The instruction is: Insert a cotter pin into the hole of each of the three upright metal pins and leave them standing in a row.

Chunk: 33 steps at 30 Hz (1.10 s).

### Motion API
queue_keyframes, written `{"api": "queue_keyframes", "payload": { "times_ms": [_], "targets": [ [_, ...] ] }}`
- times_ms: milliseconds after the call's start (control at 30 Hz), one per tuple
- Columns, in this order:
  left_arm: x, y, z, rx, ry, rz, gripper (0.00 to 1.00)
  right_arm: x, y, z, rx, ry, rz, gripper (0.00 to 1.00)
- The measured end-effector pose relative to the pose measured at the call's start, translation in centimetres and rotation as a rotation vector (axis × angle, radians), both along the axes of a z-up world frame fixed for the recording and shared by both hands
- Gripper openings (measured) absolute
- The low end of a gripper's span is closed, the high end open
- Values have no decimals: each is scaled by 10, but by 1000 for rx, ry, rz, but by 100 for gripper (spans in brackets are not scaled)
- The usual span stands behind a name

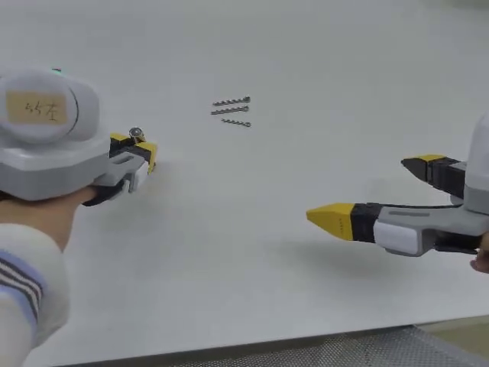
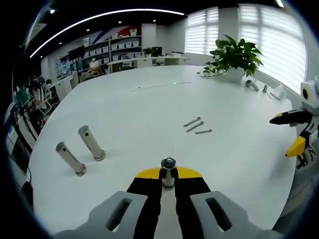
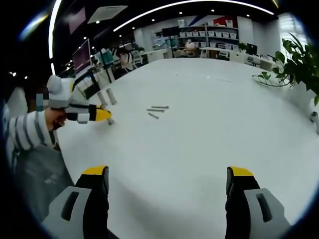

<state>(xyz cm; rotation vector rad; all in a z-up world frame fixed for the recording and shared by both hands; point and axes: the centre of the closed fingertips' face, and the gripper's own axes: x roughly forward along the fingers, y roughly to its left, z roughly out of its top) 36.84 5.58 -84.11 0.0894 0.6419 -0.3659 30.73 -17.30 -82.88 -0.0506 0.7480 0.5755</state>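
My left gripper [image 2: 168, 175] is shut on an upright metal pin [image 2: 168, 164], whose round top shows between the yellow tips; the same gripper [image 1: 145, 150] and pin [image 1: 137, 135] sit at the left of the head view. Two more metal pins [image 2: 92, 143] [image 2: 70, 158] stand side by side on the white table, left of the held one. Three cotter pins [image 1: 231, 111] lie together further out on the table, also seen as cotter pins [image 2: 196, 125] [image 3: 157, 110]. My right gripper [image 1: 373, 189] hovers open at the right with nothing between its tips [image 3: 167, 174].
The white table [image 1: 252, 252] has its near edge at the bottom. A potted plant [image 2: 233, 59] and small items stand at the far right side of the table. A person's striped sleeve [image 1: 19, 290] is at the lower left.
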Motion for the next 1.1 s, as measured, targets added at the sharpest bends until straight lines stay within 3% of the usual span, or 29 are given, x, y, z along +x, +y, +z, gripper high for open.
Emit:
{"api": "queue_keyframes", "payload": {
  "times_ms": [200, 300, 567, 800, 867, 933, 967, 1100],
  "targets": [
    [-3, 2, 0, 17, -17, -8, 7, 0, 2, 0, 10, 7, 3, 100],
    [-5, 4, 1, -9, -19, 19, 8, 0, 2, -1, 10, 9, 5, 100],
    [-8, 5, 2, -22, -33, 37, 9, -2, 5, -2, 12, 21, 20, 100],
    [-13, 6, 0, -20, -20, 37, 12, -2, 6, -1, 2, 20, 29, 100],
    [-14, 6, 1, -32, -19, 34, 15, -2, 5, 0, 0, 18, 30, 100],
    [-17, -3, 1, -83, -10, -12, 16, -1, 4, 0, -4, 17, 30, 100],
    [-17, -2, 2, -81, -22, -21, 18, -1, 4, 1, -5, 18, 30, 100],
    [-19, 1, 5, -104, -18, -24, 22, -4, 5, 5, -10, 21, 35, 100]
  ]
}}
